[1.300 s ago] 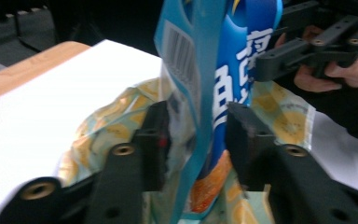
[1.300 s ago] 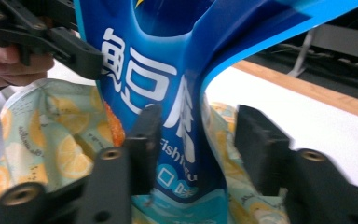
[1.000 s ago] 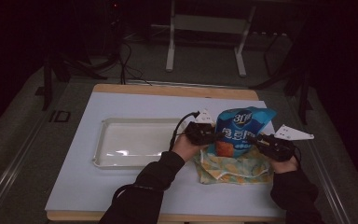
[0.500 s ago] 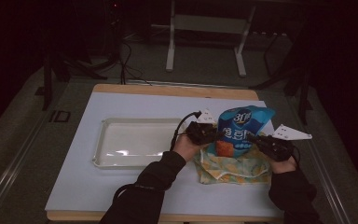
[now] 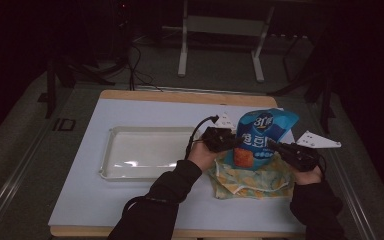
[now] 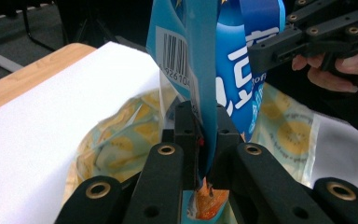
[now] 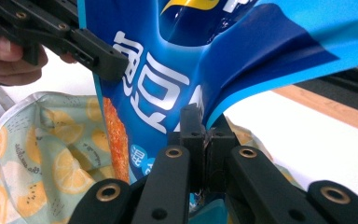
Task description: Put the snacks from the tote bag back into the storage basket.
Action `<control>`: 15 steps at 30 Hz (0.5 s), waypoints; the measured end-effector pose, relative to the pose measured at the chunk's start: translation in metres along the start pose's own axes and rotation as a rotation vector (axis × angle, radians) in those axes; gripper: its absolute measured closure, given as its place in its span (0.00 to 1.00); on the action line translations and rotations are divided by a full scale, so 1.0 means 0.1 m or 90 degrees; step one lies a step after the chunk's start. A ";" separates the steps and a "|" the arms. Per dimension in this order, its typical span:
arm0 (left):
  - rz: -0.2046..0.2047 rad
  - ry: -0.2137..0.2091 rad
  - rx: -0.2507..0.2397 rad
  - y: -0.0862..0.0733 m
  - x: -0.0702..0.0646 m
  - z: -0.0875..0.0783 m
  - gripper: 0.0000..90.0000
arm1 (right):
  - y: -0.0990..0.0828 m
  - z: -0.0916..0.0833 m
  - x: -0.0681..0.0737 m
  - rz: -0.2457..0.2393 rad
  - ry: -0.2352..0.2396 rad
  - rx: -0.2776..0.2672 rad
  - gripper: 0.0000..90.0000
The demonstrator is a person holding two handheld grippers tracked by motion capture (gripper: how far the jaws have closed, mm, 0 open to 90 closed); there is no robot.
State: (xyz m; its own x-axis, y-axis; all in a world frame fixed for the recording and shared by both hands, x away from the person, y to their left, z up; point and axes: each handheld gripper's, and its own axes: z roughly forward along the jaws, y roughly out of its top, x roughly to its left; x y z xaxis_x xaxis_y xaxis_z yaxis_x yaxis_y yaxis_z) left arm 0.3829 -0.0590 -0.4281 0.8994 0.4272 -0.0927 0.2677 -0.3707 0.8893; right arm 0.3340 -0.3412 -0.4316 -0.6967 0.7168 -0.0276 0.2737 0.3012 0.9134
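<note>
Over our white table [image 5: 130,200], both sets of fingers have just clenched on the blue snack bag [image 5: 260,135] (left gripper [image 5: 228,142], right gripper [image 5: 279,149]).

blue snack bag [image 6: 242,70] bears a barcode, digits "926104".

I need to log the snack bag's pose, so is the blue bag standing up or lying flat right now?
Standing up. The blue bag is held upright above the lemon-print bag, pinched at its side edges by the left gripper and the right gripper.
</note>
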 end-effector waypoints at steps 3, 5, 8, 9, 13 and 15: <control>0.003 -0.001 0.001 0.04 -0.02 -0.01 0.96 | 0.03 -0.03 -0.01 0.002 0.001 -0.004 0.99; 0.009 -0.004 0.002 0.09 -0.02 -0.03 0.96 | 0.04 -0.04 -0.01 0.003 0.001 -0.005 0.99; 0.007 -0.004 -0.001 0.13 -0.03 -0.05 0.96 | 0.10 -0.09 -0.01 -0.006 -0.001 -0.006 0.99; 0.007 -0.007 -0.001 0.14 -0.03 -0.05 0.96 | 0.11 -0.10 -0.01 -0.007 -0.001 -0.007 0.99; 0.011 -0.004 0.000 0.20 -0.04 -0.09 0.96 | 0.18 -0.13 0.00 -0.010 -0.002 -0.009 0.99; 0.012 -0.007 -0.002 0.24 -0.04 -0.12 0.96 | 0.21 -0.14 0.00 -0.011 -0.002 -0.013 0.99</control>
State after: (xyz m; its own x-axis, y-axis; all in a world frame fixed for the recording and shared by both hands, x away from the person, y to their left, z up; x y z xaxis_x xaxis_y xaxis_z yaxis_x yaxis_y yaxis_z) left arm 0.3816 -0.0599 -0.4014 0.9078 0.4116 -0.0805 0.2497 -0.3761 0.8923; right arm 0.3306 -0.3439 -0.4070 -0.6994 0.7134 -0.0440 0.2489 0.3008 0.9206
